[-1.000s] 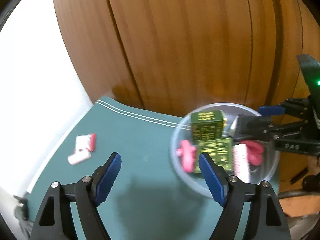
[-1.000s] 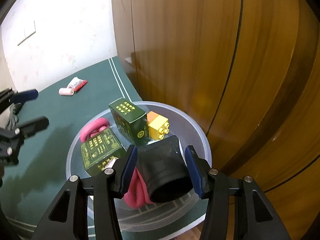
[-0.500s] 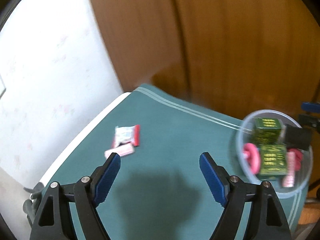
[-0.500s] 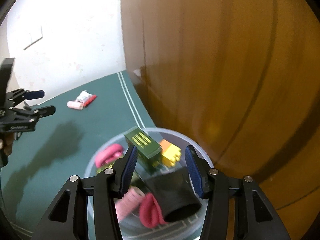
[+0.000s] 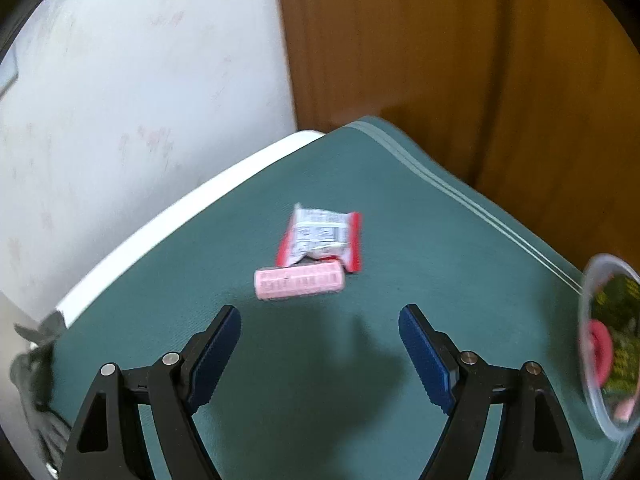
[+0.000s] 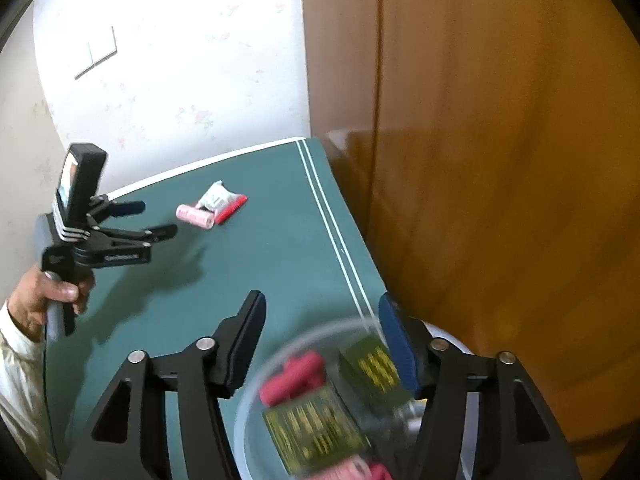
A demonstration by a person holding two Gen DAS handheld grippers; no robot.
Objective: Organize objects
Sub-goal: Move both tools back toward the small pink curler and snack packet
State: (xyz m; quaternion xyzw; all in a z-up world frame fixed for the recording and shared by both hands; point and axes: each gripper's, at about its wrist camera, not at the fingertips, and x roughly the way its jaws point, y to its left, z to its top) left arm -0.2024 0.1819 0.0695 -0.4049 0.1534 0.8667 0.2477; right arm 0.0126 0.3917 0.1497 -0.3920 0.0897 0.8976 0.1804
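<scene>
The left gripper (image 5: 320, 330) has swung from the bowl (image 5: 596, 344) to the pink roll (image 5: 299, 280), jaws apart. The right gripper (image 6: 322, 334) let go of the black thing; its jaws are wide, empty.

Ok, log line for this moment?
left hand-held gripper: open, facing pink roll, snack packet | right hand-held gripper: open, over bowl

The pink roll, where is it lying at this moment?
The pink roll lies on the green mat, against the near edge of the red and white packet, ahead of the open left claw.
</scene>
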